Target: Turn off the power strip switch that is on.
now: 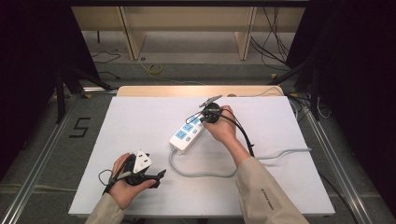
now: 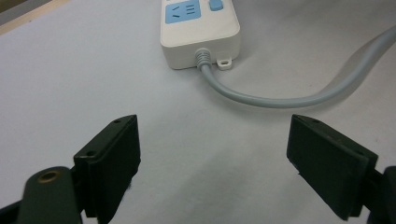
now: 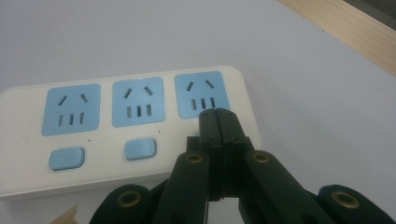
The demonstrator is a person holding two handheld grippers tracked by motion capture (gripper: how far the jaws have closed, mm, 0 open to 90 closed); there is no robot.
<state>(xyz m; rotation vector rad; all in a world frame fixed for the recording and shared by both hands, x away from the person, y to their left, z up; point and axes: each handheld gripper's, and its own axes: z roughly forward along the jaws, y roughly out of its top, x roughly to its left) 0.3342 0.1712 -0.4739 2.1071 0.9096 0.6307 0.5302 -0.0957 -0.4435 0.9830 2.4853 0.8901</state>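
High view, white table top [image 1: 140, 121] on a grey floor, dark room sides, a black "5" mark [image 1: 80, 127] on the floor, power strip [image 1: 187, 132] mid-table, right gripper [image 1: 204, 117] pinched closed over its far end, left gripper [image 1: 161, 176] spread wide, holding nothing.

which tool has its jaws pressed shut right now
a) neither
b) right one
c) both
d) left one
b, the right tool has its jaws pressed together over the power strip, while the left tool has its jaws spread wide over the bare table.
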